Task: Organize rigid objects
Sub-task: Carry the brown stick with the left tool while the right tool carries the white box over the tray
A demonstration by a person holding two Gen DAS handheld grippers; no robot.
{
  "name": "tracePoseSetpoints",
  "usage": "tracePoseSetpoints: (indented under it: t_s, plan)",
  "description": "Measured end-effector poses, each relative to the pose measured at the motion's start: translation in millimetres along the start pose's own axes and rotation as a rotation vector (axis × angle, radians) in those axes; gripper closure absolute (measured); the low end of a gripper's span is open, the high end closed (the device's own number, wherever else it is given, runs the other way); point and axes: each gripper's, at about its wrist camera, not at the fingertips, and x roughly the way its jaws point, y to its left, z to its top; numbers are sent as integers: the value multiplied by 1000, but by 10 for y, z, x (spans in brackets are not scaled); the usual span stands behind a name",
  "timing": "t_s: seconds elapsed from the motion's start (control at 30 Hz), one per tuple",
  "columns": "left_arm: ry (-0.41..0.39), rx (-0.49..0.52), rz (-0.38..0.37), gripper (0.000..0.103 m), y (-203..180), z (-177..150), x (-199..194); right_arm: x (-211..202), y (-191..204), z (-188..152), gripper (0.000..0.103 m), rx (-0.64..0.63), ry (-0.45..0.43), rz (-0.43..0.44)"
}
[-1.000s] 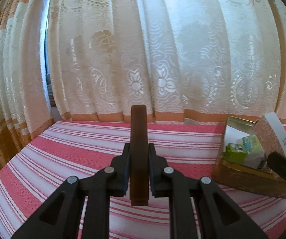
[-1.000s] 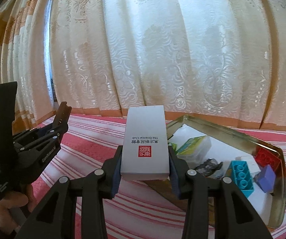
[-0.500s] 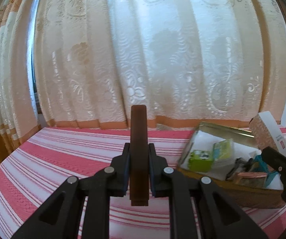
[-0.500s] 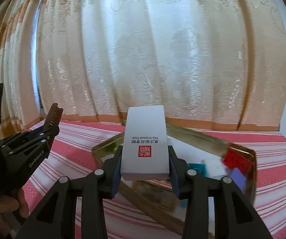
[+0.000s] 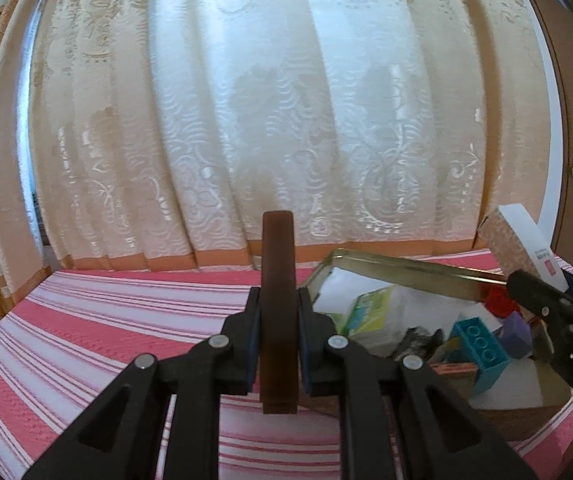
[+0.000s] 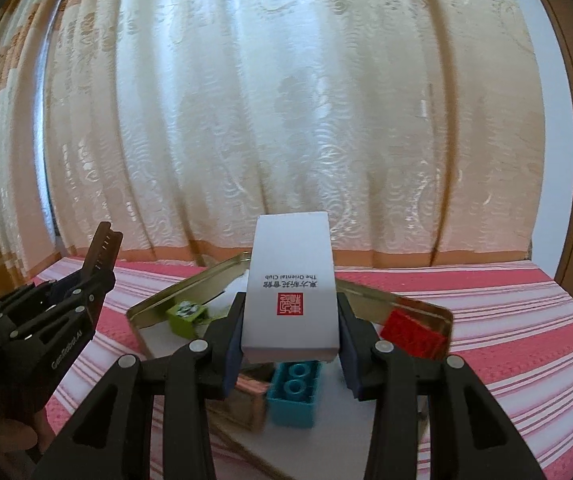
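White box up front, printed "The Oriental Club" over a red seal, clamped in the right gripper above the gold tin (blocks inside: teal, red, green). The left gripper is pinched tight on a thin brown bar over the striped cloth.

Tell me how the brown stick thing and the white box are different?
The brown bar is dark, thin and plain; the white box is pale, wide and has printed writing with a red stamp. The left gripper holds the bar, the right gripper the box. Both point forward, above the striped cloth.
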Motion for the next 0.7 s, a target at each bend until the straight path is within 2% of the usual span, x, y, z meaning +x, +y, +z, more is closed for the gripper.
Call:
tracePoseSetpoints:
  t_s: [0.5, 0.7]
  plan:
    - [36, 8, -75, 90, -502, 71, 173, 146, -485, 58, 59, 1, 1, -123]
    - [59, 6, -102, 90, -694, 85, 271, 221, -578, 88, 59, 1, 8, -133]
